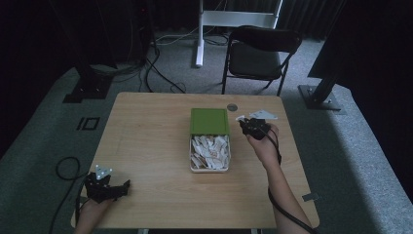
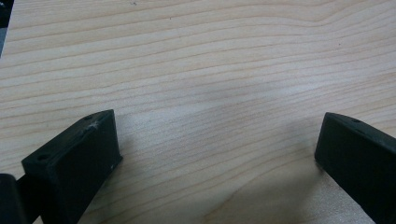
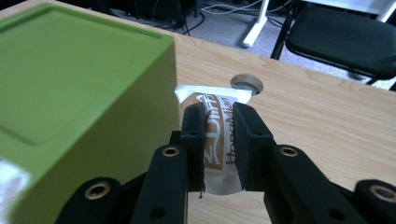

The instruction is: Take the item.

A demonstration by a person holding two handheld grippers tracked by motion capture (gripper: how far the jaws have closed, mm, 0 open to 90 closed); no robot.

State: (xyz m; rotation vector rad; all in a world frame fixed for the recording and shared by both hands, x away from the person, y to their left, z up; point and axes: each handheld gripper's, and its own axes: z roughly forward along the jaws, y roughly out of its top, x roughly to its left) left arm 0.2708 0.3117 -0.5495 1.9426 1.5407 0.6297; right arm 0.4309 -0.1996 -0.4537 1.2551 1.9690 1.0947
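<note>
Right claw (image 3: 219,140) pinches a sachet (image 3: 219,135) beside the green lid (image 3: 79,93); keep your squeeze steady. Left claw (image 2: 215,149) gapes empty over the surface (image 2: 210,60).

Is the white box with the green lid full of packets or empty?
Full. The white box is heaped with white and brown packets, and its green lid lies off beside it.

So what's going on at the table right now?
A person works with two grippers. The right gripper is shut on a small white-and-brown sachet, held just right of the green lid at the far end of the box, which is full of similar sachets. The left gripper rests open over bare table at the near left corner, holding nothing.
</note>
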